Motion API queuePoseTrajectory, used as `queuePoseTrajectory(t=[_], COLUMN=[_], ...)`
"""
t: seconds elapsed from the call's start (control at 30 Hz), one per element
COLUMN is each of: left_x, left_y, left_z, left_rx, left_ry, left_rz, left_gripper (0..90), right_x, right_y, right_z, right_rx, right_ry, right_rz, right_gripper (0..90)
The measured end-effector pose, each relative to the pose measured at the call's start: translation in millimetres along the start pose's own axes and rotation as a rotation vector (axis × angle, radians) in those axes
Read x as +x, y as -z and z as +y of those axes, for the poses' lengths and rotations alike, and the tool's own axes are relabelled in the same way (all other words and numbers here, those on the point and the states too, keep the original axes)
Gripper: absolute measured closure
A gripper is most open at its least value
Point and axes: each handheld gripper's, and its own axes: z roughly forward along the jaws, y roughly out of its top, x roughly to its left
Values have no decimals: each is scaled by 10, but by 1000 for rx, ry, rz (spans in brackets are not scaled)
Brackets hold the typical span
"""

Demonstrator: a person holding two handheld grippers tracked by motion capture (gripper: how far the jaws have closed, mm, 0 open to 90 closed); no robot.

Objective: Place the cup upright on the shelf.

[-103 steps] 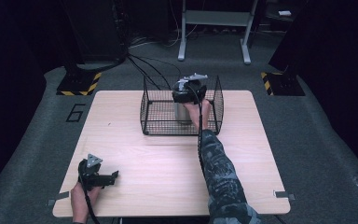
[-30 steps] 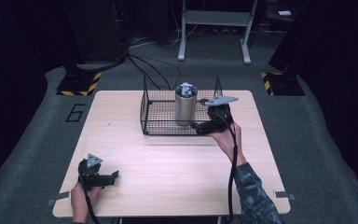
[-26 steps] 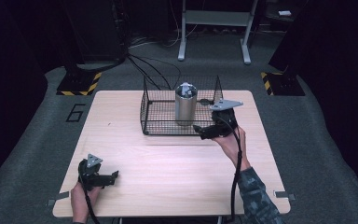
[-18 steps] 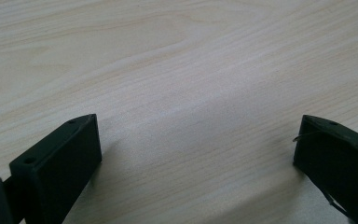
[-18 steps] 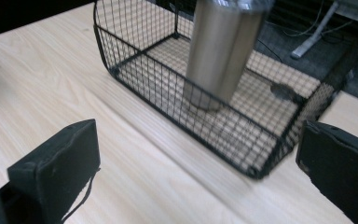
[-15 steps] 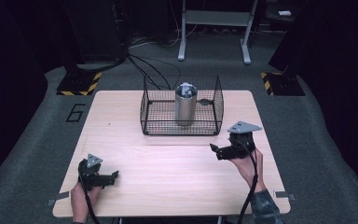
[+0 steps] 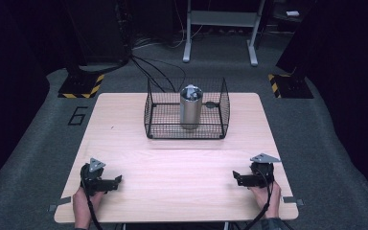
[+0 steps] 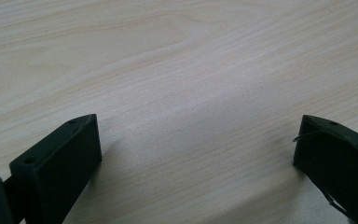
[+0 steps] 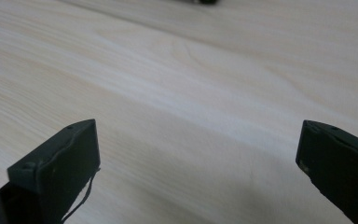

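Here we see a metal canister (image 7: 190,106) standing upright in a black wire basket (image 7: 159,125) at the far middle of a pale wooden table (image 7: 182,163), its long axis vertical and its crumpled-looking top facing up. We can read no label or brand on it; the 1 legible mark is a numeral 6 (image 7: 78,115) on the grey floor to the table's left. Our 2 grippers rest near the table's front edge, well apart from the basket. The left gripper (image 7: 117,179) points right, toward the table's middle, with its jaws spread wide over bare wood. The right gripper (image 7: 235,177) points left, toward the other, its jaws likewise wide apart and holding nothing.
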Motion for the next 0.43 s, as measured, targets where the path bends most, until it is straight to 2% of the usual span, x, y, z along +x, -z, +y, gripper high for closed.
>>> queuePoseTrajectory(t=[0.07,0.23,0.33,0.43], left_x=[0,0,0,2], left_y=[0,0,0,6], left_z=[0,0,0,3], left_rx=[0,0,0,7], left_ry=[0,0,0,-2], left_rz=[0,0,-1,-3], left_gripper=[5,5,5,5], right_x=[-41,-93,-91,-83], right_y=[-19,-30,-61,-82], right_z=[-87,-215,-227,-219], right_rx=[13,0,23,37], right_ry=[-6,-31,-11,11], right_rz=[-21,-38,-70,-77], right_gripper=[0,0,0,0])
